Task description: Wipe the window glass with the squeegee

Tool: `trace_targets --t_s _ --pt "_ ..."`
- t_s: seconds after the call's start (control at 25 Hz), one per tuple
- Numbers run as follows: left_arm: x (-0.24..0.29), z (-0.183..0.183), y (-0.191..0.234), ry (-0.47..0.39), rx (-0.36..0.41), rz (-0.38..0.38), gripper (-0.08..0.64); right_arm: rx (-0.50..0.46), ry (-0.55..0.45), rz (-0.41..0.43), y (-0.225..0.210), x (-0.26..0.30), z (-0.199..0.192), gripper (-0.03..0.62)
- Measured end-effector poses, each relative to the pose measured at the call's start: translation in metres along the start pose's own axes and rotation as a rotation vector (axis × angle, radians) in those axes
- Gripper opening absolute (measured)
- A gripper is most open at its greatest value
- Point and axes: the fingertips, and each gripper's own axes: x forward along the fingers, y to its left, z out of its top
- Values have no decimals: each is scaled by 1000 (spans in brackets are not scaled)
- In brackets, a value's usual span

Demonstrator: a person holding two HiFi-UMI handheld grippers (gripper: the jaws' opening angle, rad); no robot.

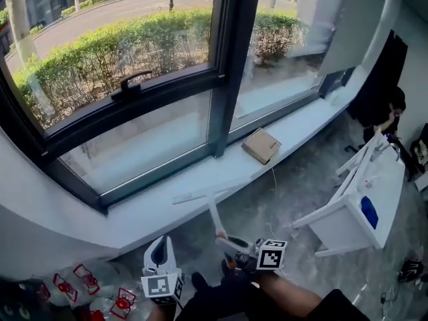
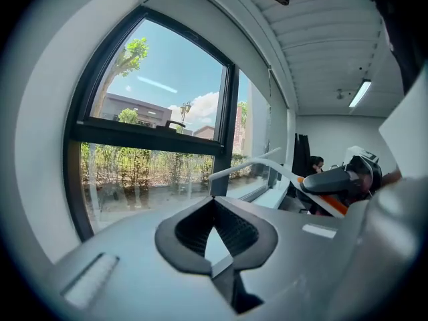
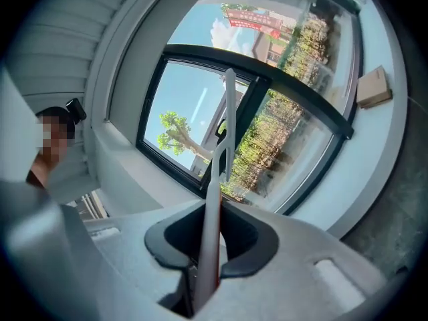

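Observation:
A white squeegee [image 1: 214, 214] points up toward the sill, its blade [image 1: 200, 194] level with the sill's front edge. My right gripper [image 1: 225, 241] is shut on its handle, low in the head view. In the right gripper view the squeegee [image 3: 224, 136] runs up between the jaws of the right gripper [image 3: 214, 209] toward the black-framed window glass [image 3: 194, 122]. My left gripper [image 1: 160, 249] hangs to the left of it, shut with nothing in it, and faces the window glass [image 1: 134, 146]. From the left gripper [image 2: 214, 202], the squeegee [image 2: 247, 167] shows at the right.
A cardboard box [image 1: 261, 145] lies on the white sill [image 1: 167, 206]. A black window handle [image 1: 130, 84] sits on the frame's crossbar. White furniture [image 1: 354, 206] stands at the right, with a seated person [image 1: 388, 112] beyond it. Red-and-white packets [image 1: 80, 286] lie at bottom left.

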Motion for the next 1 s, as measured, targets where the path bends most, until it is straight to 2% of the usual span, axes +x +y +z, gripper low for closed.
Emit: trace_targets --t_s 0.16,0.28,0.44,0.68,0.84,1.0 --pt "-7 -11 -39 3 13 -57 15 6 -21 -50 -11 -35 -10 49" --pt "-23 -30 -66 27 17 -63 14 17 -5 -78 -17 -67 -30 49" --pt "-37 -44 -96 50 35 -26 14 0 14 -84 -18 -109 -39 49" --pt "-71 -75 -161 103 34 14 15 -6 30 -13 -7 -171 -50 49" --pt "-107 -94 -188 109 10 90 14 11 72 27 -4 -202 -67 49" --pt "-140 -121 -208 128 -29 169 14 24 119 24 -12 -238 -84 49"
